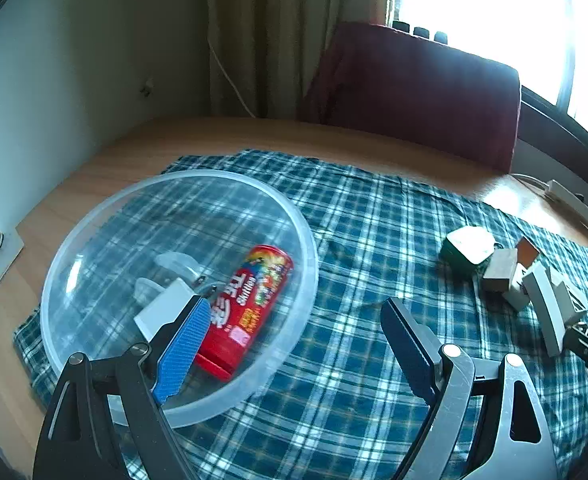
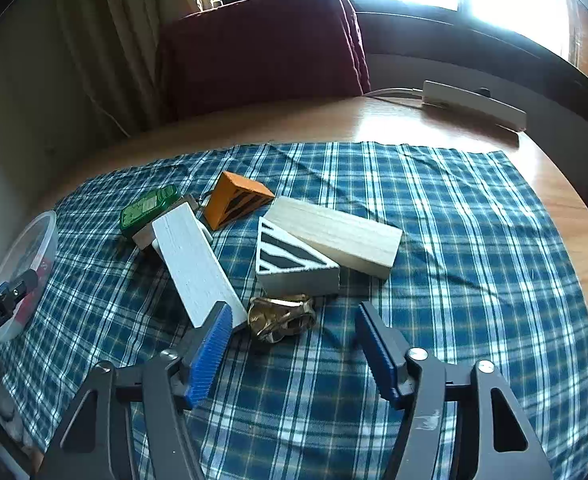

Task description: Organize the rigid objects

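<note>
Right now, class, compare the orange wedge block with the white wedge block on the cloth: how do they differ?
The orange wedge block lies farther back near the green case; the white wedge block sits nearer, against the plain wooden block. The orange looks smaller. Both carry black stripes on a triangular face.

Home: curtains (image 1: 254,36), armchair (image 1: 413,92), plaid tablecloth (image 2: 413,208).

We saw the right gripper (image 2: 290,344) spread wide over the plaid cloth (image 2: 453,240), a crumpled gold wrapper (image 2: 282,318) between its fingers, white plank (image 2: 194,264) touching the left pad, striped wedge (image 2: 294,264) just behind.
</note>
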Demonstrator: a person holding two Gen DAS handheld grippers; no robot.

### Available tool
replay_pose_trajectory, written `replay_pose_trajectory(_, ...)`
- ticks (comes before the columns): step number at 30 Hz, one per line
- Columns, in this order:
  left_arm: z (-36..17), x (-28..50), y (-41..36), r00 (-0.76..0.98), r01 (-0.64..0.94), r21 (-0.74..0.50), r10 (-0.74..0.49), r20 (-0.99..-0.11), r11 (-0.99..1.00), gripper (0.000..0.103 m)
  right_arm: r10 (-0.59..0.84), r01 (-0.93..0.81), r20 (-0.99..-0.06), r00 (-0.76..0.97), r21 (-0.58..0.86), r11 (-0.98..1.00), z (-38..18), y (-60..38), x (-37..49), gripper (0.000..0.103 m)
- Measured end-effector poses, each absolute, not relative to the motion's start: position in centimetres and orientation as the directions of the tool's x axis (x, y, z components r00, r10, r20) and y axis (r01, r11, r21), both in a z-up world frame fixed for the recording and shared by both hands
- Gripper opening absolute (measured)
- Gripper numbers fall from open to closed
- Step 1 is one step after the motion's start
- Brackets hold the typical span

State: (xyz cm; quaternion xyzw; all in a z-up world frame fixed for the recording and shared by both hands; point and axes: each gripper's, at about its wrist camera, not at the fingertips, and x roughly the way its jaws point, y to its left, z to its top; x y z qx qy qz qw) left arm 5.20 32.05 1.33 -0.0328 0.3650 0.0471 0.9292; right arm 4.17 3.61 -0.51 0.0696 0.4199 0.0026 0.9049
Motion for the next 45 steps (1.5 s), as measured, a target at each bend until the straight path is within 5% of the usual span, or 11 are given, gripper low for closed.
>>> replay_pose_trajectory(8,1.4,5.6,30.5,0.713,-0.065,-0.031,0.025,-0.701,0.997,0.088,0.110,0.018,-0.758,0.643,0.159,0.987,-0.3,3.4,4.4,0.037)
replay_pose_trajectory(19,2.7,6.4,25.5,0.684,0.088,-0.020,-0.075,-0.725,0.996,0.088,0.108,0.032,-0.749,0.654,0.170,0.985,0.1,1.4,2.9,0.037)
replay_pose_trajectory(32,1.6,6.1,14.5,0.557,0.529,0.061,-0.291,-0.778,0.847,0.088,0.117,0.074,-0.766,0.632,0.210,0.975,0.2,-1.6,1.6,0.037)
replay_pose_trajectory(45,-0.3,7.3,11.1,0.534,0.652,0.172,-0.286,-0.795,0.738,0.094,0.099,0.113,-0.777,0.621,0.214,0.970,0.9,-4.1,0.0,0.037)
